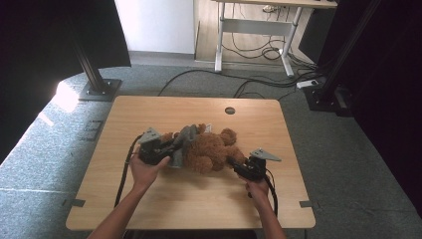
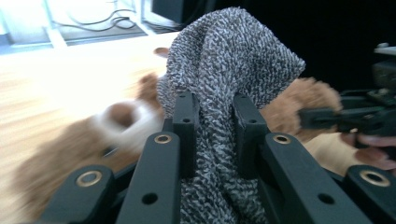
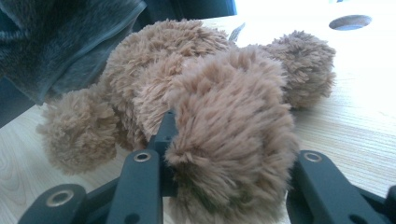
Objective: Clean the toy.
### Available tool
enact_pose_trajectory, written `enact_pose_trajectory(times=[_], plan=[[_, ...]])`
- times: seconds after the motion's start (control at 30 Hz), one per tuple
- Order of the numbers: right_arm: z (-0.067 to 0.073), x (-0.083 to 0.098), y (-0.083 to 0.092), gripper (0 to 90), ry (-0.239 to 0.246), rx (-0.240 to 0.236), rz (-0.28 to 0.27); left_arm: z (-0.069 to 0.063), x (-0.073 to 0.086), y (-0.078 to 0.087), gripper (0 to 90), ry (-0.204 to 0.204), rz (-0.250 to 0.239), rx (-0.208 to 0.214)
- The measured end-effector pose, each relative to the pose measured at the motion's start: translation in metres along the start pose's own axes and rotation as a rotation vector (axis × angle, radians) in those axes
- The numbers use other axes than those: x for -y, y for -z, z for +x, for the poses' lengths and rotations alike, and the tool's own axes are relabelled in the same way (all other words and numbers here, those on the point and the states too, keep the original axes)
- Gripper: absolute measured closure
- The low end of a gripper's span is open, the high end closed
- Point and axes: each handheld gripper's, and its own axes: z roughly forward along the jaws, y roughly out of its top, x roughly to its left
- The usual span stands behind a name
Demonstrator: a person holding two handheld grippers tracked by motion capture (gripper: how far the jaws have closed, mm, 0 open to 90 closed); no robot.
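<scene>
Left gripper (image 2: 212, 116) clamped on grey knit cloth (image 2: 229, 60), right gripper (image 3: 229, 154) on teddy bear's (image 3: 187, 84) fuzzy limb.

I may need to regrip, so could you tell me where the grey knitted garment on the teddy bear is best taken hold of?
Grip the grey knitted garment at its loose bunched fold, coming from the bear's head side as the left gripper does: there the knit stands clear of the teddy bear, thin enough to pinch. The right gripper steadies a leg.
</scene>
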Motion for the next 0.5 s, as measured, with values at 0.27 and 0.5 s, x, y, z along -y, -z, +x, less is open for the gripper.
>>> enact_pose_trajectory(times=[0.27, 0.5], plan=[[0.000, 0.000, 0.000, 59.9, -0.001, -0.001, 0.000, -0.038, -0.011, -0.032, 74.2, -0.044, 0.022, 0.079], [-0.001, 0.000, -0.001, 59.9, -0.001, -0.001, -0.001, -0.071, -0.008, -0.069, 74.1, -0.124, 0.095, 0.098]])
